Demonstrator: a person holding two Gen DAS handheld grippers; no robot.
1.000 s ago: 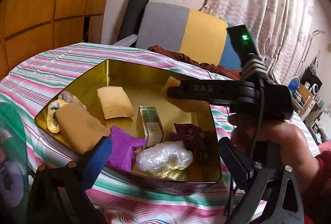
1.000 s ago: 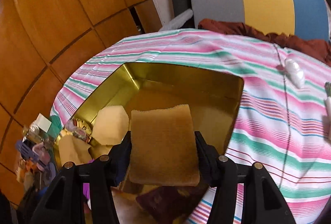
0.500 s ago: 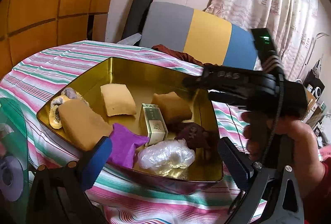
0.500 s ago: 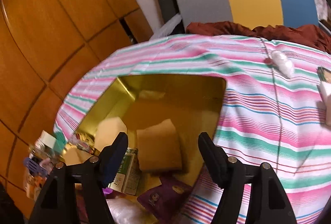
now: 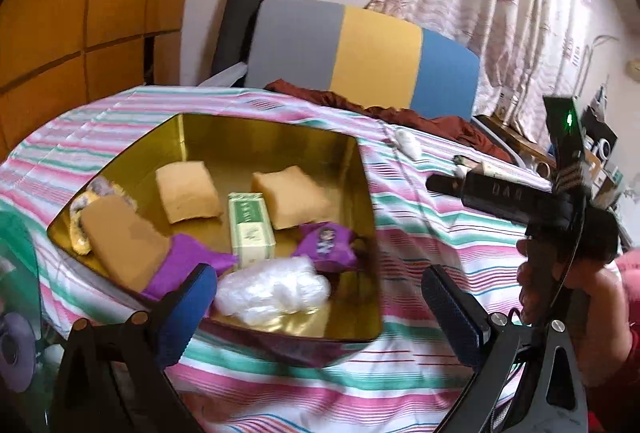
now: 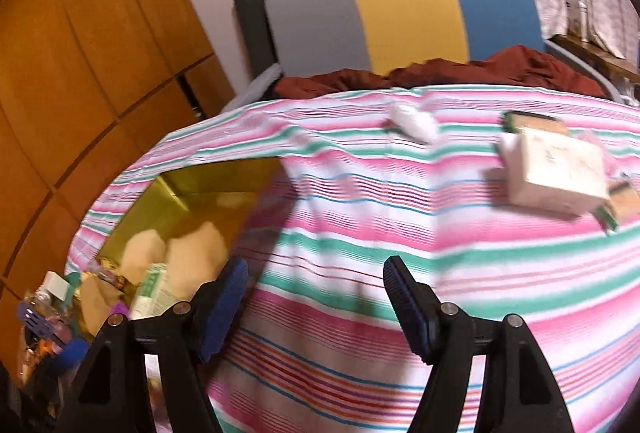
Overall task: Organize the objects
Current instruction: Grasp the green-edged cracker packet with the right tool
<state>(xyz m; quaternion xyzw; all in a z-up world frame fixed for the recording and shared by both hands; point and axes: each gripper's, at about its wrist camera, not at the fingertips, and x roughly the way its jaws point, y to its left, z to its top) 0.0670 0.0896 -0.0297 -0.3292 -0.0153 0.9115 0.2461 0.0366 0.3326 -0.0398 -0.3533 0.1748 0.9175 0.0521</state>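
Observation:
A gold tin (image 5: pixel 182 141) lies on the striped cloth (image 5: pixel 420 217). In it are three tan pads (image 5: pixel 292 195), a green box (image 5: pixel 250 229), two purple packets (image 5: pixel 324 245) and a clear plastic bag (image 5: pixel 272 289). My left gripper (image 5: pixel 320 313) hovers open at the tin's near rim, holding nothing. My right gripper (image 6: pixel 316 297) is open and empty above the bare striped cloth (image 6: pixel 360 225), to the right of the tin (image 6: pixel 208 177). A white box (image 6: pixel 556 169) and a white wad (image 6: pixel 412 121) lie on the cloth beyond it.
A hand (image 5: pixel 560 281) holds the right tool's black body (image 5: pixel 512 193) at the right of the left wrist view. A grey, yellow and blue cushion (image 6: pixel 400 5) and brown fabric (image 6: pixel 440 73) sit behind the table. Wooden panels (image 6: pixel 80 73) stand at left, clutter (image 6: pixel 44 313) below them.
The right gripper opened and let the tan pad drop into the tin, then swung right, away from the tin and over the cloth. The left gripper shifted slightly.

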